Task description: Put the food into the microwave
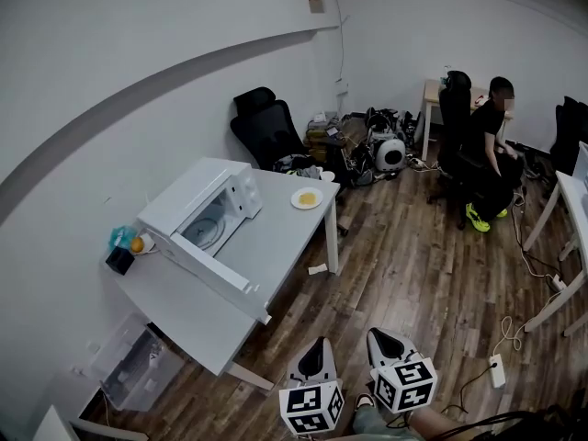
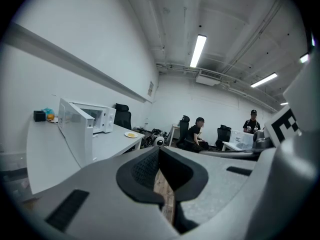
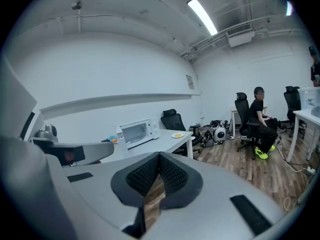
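A white microwave (image 1: 207, 211) stands on the white table (image 1: 276, 246) with its door (image 1: 216, 274) swung open towards the table's front edge. A small white plate with yellow food (image 1: 306, 198) sits at the table's far corner. The plate (image 2: 131, 135) also shows beyond the microwave (image 2: 95, 115) in the left gripper view, and beside the microwave (image 3: 136, 132) as a small plate (image 3: 177, 135) in the right gripper view. My left gripper (image 1: 318, 344) and right gripper (image 1: 378, 334) hover over the wooden floor, well short of the table. Both are shut and hold nothing (image 2: 159, 151) (image 3: 159, 156).
A black office chair (image 1: 271, 131) stands behind the table's far end. A person (image 1: 487, 145) sits at a desk at the back right. A clear plastic bin (image 1: 138, 366) lies under the table. A power strip (image 1: 497, 370) and cables cross the floor at right.
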A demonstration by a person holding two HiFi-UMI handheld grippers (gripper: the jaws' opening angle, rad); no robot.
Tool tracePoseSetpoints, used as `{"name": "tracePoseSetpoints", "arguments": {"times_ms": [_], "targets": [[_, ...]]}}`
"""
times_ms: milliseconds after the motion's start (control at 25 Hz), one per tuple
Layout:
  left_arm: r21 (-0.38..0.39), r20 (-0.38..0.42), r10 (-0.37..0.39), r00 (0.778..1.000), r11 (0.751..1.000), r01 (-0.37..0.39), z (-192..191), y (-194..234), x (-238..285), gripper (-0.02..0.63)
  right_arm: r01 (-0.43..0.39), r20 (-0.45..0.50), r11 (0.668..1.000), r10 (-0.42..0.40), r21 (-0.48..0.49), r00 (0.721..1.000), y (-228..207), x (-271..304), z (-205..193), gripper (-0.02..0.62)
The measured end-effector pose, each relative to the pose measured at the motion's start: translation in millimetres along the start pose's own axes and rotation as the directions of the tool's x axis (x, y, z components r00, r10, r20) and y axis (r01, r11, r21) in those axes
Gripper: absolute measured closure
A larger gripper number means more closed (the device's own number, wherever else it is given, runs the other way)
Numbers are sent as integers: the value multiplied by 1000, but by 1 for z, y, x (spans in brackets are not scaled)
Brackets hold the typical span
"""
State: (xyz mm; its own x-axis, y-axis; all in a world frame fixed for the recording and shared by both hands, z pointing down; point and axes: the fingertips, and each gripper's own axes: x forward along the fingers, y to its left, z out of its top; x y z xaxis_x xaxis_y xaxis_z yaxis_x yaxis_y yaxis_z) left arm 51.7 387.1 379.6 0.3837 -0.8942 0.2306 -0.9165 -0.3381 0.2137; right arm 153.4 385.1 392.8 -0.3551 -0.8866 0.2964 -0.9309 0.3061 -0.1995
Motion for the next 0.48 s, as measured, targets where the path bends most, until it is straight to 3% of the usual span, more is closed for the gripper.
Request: {"name": "tracePoseSetpoints", "arguments": {"times_ms": [480], "targets": [[-23, -3, 62, 998, 998, -62, 18, 3, 77, 604, -64, -30, 998, 64, -10, 998, -47, 65, 30, 580]]}}
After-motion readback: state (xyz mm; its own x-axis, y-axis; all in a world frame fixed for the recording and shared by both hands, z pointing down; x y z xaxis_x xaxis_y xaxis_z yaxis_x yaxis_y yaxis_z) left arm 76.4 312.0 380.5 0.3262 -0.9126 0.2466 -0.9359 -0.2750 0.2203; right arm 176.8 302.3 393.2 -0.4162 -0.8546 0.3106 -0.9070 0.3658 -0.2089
